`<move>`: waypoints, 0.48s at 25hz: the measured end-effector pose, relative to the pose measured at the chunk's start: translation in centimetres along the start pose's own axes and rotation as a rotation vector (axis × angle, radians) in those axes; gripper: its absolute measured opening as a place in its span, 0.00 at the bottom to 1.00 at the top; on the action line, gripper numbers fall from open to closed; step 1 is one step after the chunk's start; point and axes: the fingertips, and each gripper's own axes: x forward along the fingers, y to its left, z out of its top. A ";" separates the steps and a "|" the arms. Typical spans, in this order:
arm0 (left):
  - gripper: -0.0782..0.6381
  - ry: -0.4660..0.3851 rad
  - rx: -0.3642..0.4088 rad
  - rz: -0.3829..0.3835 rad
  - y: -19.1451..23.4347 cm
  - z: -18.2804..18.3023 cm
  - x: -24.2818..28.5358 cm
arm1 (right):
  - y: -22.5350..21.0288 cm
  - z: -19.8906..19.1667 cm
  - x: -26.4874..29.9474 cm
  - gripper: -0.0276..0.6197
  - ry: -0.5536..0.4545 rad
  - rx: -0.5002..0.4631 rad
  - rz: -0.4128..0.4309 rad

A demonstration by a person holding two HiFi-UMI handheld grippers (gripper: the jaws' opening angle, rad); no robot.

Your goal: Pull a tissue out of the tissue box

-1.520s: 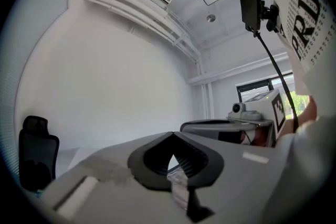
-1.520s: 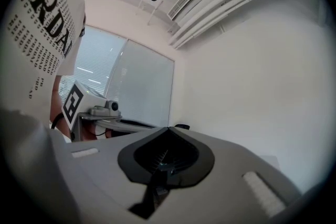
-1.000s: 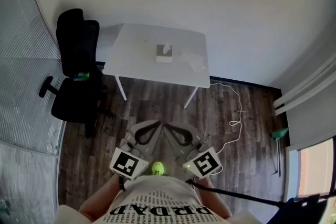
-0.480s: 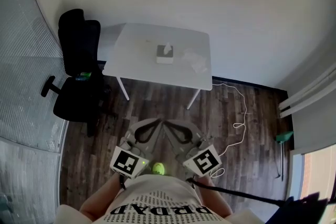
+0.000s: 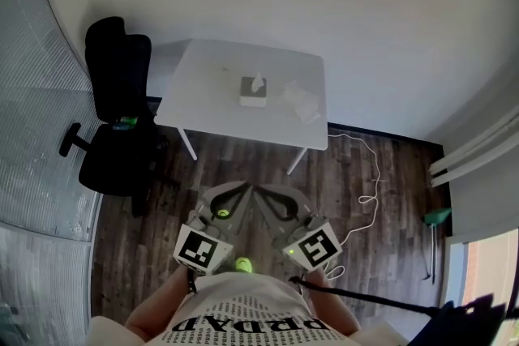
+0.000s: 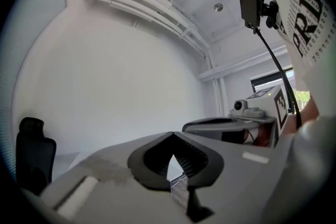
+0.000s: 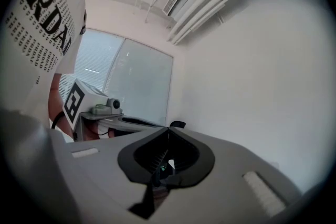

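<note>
In the head view the tissue box (image 5: 253, 91) stands on a white table (image 5: 211, 97) far ahead, with a tissue sticking up from its top. A crumpled white tissue (image 5: 300, 98) lies to its right. Both grippers hang close to my body above the wood floor, well short of the table. My left gripper (image 5: 246, 190) is shut, its tips meeting on nothing (image 6: 172, 134). My right gripper (image 5: 259, 191) is shut and empty too (image 7: 168, 128). Their tips nearly touch each other. Neither gripper view shows the tissue box.
A black office chair (image 5: 117, 105) stands left of the table beside a glass wall (image 5: 40, 150). A white cable (image 5: 366, 174) trails over the floor at the right, near a green tool (image 5: 434, 215) by the wall.
The view has shifted slightly, so the table sits a little lower in frame. A green light now shows on the left gripper. Both grippers stay shut near my body.
</note>
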 end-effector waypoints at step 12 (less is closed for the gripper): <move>0.12 -0.017 -0.035 -0.040 8.0 0.3 6.5 | -7.2 -0.8 7.0 0.06 0.033 0.000 -0.050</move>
